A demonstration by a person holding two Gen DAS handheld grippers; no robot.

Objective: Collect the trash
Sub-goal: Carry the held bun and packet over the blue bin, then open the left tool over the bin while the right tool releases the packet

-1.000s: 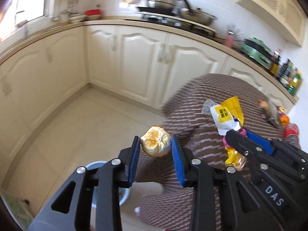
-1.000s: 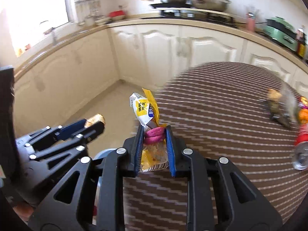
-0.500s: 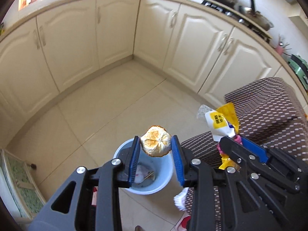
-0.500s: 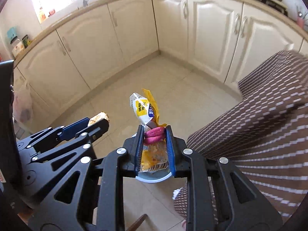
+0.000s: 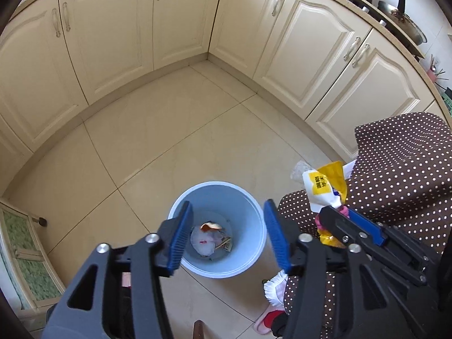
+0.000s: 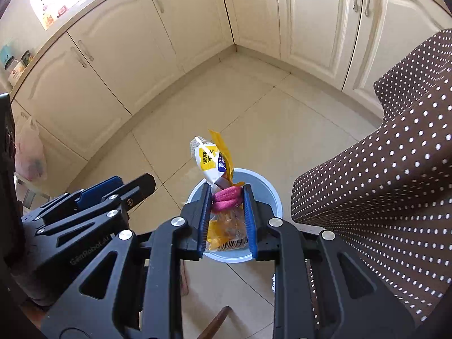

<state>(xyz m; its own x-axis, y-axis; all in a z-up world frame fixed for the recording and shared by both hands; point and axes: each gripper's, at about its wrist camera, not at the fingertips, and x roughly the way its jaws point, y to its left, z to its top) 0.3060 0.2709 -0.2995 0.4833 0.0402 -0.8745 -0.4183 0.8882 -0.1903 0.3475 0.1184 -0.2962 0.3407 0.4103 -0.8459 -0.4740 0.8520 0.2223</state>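
Note:
A light blue trash bin (image 5: 255, 220) stands on the tiled floor, with white paper and an orange peel (image 5: 210, 226) at its bottom. My left gripper (image 5: 227, 236) is open and empty, right above the bin. My right gripper (image 6: 226, 220) is shut on a yellow and white snack wrapper (image 6: 210, 161) bunched with a pink piece, held over the bin's rim (image 6: 271, 195). The right gripper and the wrapper (image 5: 322, 186) also show at the right of the left wrist view.
A table with a brown dotted cloth (image 5: 401, 169) stands right of the bin. Cream cabinets (image 5: 169, 22) line the far walls. A pink slipper (image 5: 267, 320) lies by the table's foot. A plastic bag (image 6: 29, 152) hangs at left.
My left gripper opened and the orange peel dropped into the bin. Both grippers swung from the table toward the floor and now sit over the bin; the right one still holds the wrapper.

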